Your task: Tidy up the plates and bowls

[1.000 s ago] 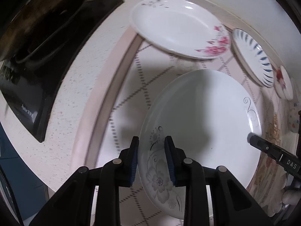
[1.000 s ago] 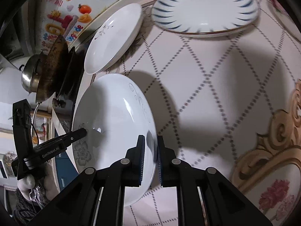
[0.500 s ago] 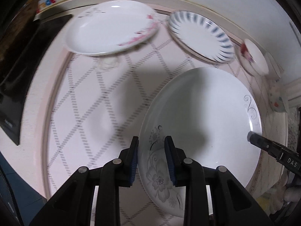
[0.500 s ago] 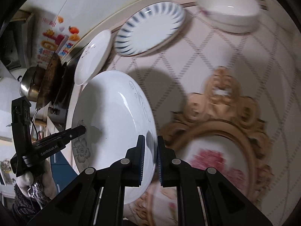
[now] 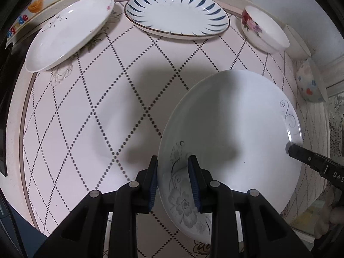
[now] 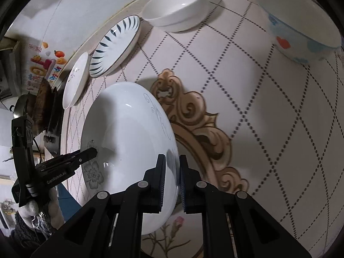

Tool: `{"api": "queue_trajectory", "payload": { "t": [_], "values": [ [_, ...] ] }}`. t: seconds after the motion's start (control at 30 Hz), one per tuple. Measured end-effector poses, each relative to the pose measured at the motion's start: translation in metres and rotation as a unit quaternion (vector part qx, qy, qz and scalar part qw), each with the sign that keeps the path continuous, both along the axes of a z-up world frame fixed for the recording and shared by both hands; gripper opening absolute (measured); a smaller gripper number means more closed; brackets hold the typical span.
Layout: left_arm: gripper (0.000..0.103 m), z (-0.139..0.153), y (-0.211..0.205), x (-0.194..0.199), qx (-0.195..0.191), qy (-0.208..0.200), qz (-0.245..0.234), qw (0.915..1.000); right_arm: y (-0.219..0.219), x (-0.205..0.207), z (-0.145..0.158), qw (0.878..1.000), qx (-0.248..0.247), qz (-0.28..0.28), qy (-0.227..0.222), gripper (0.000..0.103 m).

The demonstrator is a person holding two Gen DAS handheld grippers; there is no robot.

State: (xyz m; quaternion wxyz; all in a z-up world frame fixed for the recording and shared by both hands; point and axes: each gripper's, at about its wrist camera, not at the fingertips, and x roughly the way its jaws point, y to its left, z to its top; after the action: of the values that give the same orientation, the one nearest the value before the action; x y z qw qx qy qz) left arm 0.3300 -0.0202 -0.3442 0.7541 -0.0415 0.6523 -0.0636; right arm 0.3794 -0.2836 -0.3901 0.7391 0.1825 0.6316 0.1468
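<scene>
A large white plate with grey flower print (image 5: 232,129) is held above the table by both grippers. My left gripper (image 5: 173,180) is shut on its near rim by the flower. My right gripper (image 6: 172,179) is shut on the opposite rim; the plate (image 6: 129,142) fills the left middle of the right wrist view. The right gripper's fingertip (image 5: 301,152) shows at the plate's right edge in the left wrist view. The left gripper's finger (image 6: 86,153) shows at the plate's left edge in the right wrist view.
On the pink diamond-patterned tablecloth (image 5: 107,107) at the back stand a white plate with pink flowers (image 5: 68,34), a blue-striped plate (image 5: 176,19), a red-flowered bowl (image 5: 264,32), a plain white bowl (image 5: 297,43) and a heart-print bowl (image 5: 309,83). A black stove (image 5: 5,81) lies left.
Both grippers have carried the large plate to the right along the table. The stove has slid out of view and the bowls at the right have come into view.
</scene>
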Motion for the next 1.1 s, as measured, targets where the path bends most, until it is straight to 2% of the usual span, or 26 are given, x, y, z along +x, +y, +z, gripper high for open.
{"api": "queue_trajectory", "payload": {
  "t": [0.43,0.5,0.57,0.63,0.73,0.77,0.8,0.9,0.97,1.1],
  "values": [
    [0.024,-0.011,-0.019,0.020,0.018,0.008,-0.001,0.9998,-0.003,0.000,-0.012,1.000,0.010,0.003,0.011,0.014],
    [0.024,-0.002,-0.014,0.020,0.011,0.006,0.006,0.9999,-0.003,0.004,-0.013,1.000,0.016,0.003,0.024,0.014],
    [0.025,0.019,0.002,0.023,0.003,-0.008,0.025,0.9997,-0.010,0.008,-0.008,0.999,0.019,-0.003,0.048,0.014],
    [0.030,0.048,0.031,0.030,-0.001,-0.033,0.055,0.9979,-0.025,0.012,0.010,0.998,0.021,-0.027,0.046,0.015],
    [0.045,0.080,0.075,0.049,0.006,-0.070,0.090,0.9935,-0.043,0.016,0.052,0.995,0.064,-0.075,0.031,0.040],
    [0.051,0.088,0.093,0.060,0.010,-0.082,0.100,0.9916,-0.039,0.019,0.070,0.994,0.075,-0.081,0.013,0.052],
    [0.052,0.092,0.110,0.073,0.016,-0.089,0.108,0.9900,-0.030,0.023,0.084,0.993,0.081,-0.084,-0.003,0.060],
    [0.052,0.092,0.156,0.118,0.041,-0.099,0.119,0.9871,0.018,0.044,0.105,0.991,0.112,-0.068,-0.025,0.062],
    [0.052,0.085,0.179,0.149,0.057,-0.095,0.117,0.9869,0.072,0.064,0.103,0.991,0.123,-0.045,-0.030,0.062],
    [0.052,0.063,0.216,0.206,0.074,-0.072,0.104,0.9893,0.160,0.104,0.078,0.989,0.138,-0.046,-0.022,0.062]
  ]
}}
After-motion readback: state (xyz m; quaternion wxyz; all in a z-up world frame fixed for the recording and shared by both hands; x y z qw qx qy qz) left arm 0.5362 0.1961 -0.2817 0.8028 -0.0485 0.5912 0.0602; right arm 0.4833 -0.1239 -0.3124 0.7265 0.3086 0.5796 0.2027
